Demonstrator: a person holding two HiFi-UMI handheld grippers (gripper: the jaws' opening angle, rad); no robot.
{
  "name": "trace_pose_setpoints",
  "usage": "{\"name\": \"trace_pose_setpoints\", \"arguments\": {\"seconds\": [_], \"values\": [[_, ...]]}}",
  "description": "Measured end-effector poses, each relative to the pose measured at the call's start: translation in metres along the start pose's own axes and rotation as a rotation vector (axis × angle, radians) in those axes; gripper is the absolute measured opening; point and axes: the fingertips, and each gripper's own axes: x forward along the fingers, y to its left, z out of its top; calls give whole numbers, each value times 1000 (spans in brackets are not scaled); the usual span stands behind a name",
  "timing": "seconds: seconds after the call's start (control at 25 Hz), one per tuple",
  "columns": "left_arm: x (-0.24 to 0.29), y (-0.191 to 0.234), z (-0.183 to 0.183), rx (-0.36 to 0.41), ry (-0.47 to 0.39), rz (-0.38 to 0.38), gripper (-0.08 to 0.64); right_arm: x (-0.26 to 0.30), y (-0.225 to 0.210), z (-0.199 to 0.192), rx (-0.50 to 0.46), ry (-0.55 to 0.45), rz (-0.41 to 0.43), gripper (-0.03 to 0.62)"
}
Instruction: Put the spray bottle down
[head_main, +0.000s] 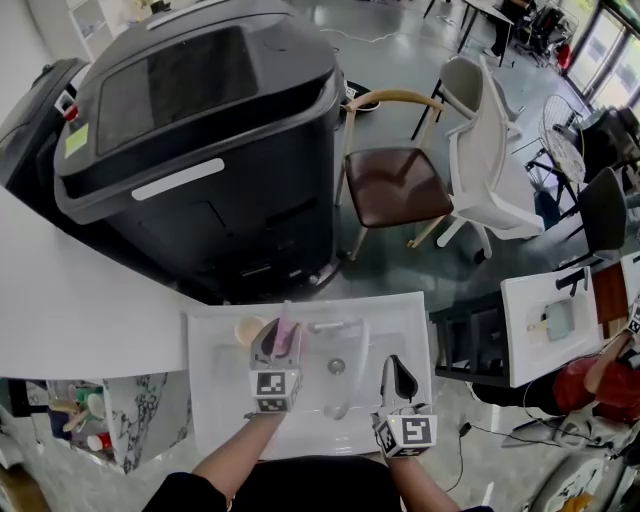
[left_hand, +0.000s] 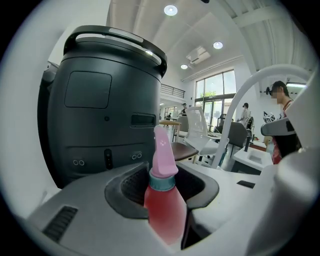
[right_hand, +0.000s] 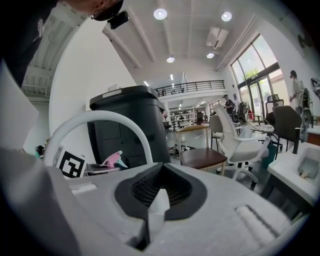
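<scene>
The spray bottle (head_main: 286, 334) has a red body and a pink trigger head. It stands upright in my left gripper (head_main: 277, 346), over the back left part of the white sink (head_main: 215, 410). In the left gripper view the bottle (left_hand: 163, 205) fills the gap, and the left gripper (left_hand: 163, 187) is shut on its body below the teal collar. My right gripper (head_main: 398, 377) hovers over the sink's right side, beside the curved white faucet (head_main: 352, 372). In its own view the right gripper (right_hand: 155, 202) has its jaws together with only a white sliver between the pads. The bottle (right_hand: 114, 159) shows there at the left.
A large black machine (head_main: 200, 130) stands behind the sink. A wooden chair with a brown seat (head_main: 395, 182) and a white chair (head_main: 492, 150) are to its right. A beige round object (head_main: 249, 330) lies at the sink's back left corner. A white counter (head_main: 70, 320) runs to the left.
</scene>
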Motion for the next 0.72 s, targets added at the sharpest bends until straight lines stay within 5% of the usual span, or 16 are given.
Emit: {"name": "trace_pose_setpoints", "arguments": {"seconds": [0.72], "values": [[38, 12, -14, 27, 0, 85, 158, 24, -20, -5, 33, 16, -39, -2]]}}
